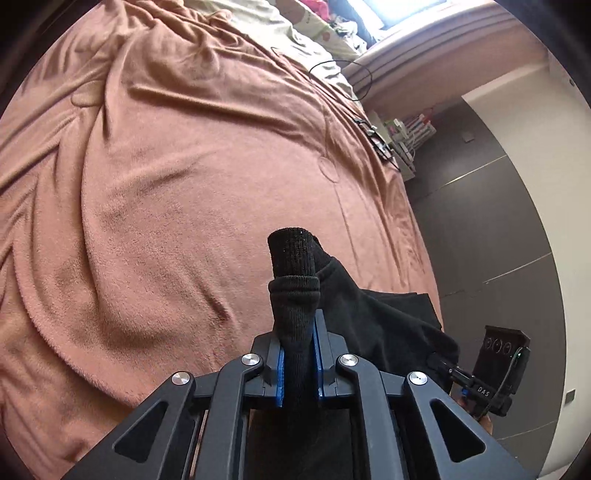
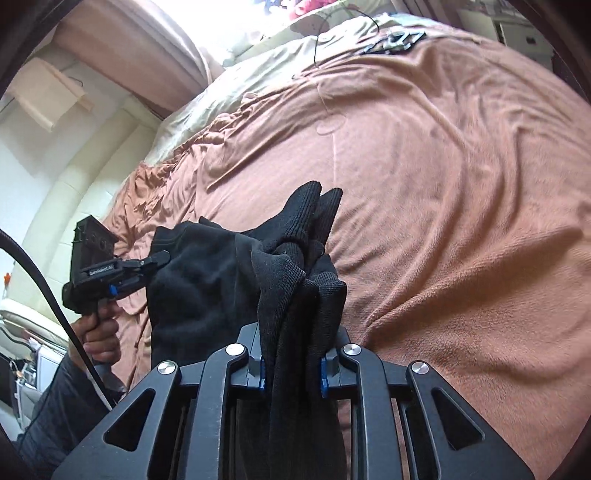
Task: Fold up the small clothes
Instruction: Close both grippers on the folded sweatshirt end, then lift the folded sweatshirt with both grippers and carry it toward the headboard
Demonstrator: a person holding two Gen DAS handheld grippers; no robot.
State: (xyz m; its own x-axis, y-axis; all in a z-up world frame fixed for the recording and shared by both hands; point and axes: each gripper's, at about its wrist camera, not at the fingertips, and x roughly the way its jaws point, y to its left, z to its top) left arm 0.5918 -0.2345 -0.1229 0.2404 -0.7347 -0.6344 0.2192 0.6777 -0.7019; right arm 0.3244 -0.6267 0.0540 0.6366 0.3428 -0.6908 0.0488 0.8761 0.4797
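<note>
Both the left tongs [image 1: 299,363] and the right tongs [image 2: 293,363] are clamped on a black sock [image 1: 295,280] held up over a wide bed [image 1: 384,192] spread with a rumpled pinkish-brown blanket [image 1: 166,184], bright window [image 1: 373,9] at its head, grey floor [image 1: 480,221] alongside.

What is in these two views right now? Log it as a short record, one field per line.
surface: bed under a pink-brown blanket
garment: black garment, held up between both tools, above the blanket
left tool: shut on a bunched black fold
right tool: shut on gathered black cloth
fold state: cannot tell; cloth hangs bunched, not laid flat
other items: thin black cable near the head of the bed
</note>
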